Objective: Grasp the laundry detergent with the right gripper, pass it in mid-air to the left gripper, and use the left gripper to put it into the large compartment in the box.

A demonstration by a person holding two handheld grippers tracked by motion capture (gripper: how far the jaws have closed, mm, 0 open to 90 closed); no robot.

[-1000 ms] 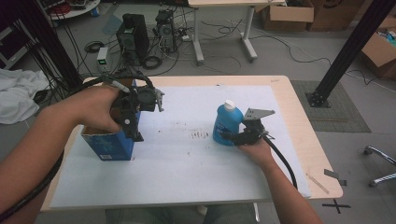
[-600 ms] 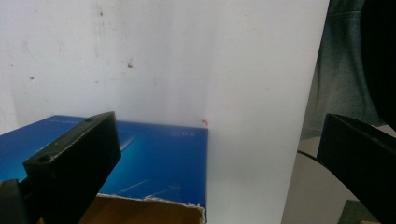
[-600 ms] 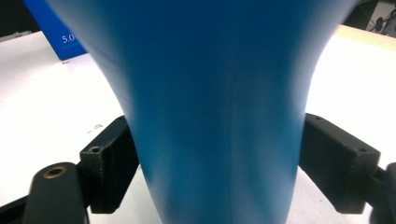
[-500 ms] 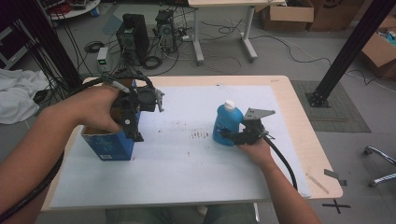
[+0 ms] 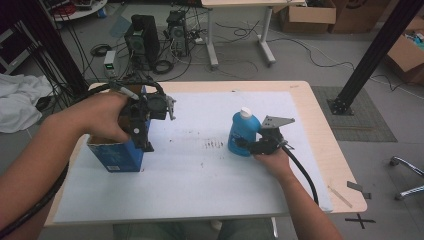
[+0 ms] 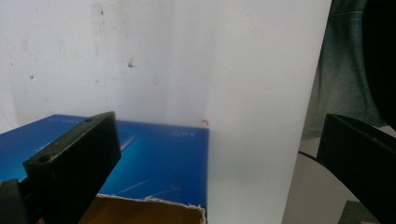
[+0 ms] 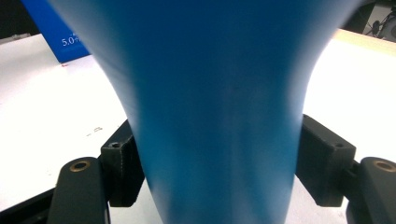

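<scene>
A blue bottle (image 5: 243, 132) with a white cap stands upright on the white sheet, right of centre. My right gripper (image 5: 250, 146) comes at its lower body from the near side. Its jaws have just been closing, and in the right gripper view both pads (image 7: 123, 168) lie against the sides of the bottle (image 7: 215, 116). An open blue cardboard box (image 5: 116, 156) stands at the left of the sheet. My left gripper (image 5: 142, 137) points down over the box's right edge. Its jaws stand wide apart in the left gripper view, with a corner of the box (image 6: 154, 158) between them, untouched.
A white sheet (image 5: 200, 175) covers most of the wooden table (image 5: 320, 125). The blue box (image 7: 51, 32) is also in the right gripper view, beyond the bottle. Computer gear, cables and cardboard boxes lie on the floor behind the table. A black post rises at the right.
</scene>
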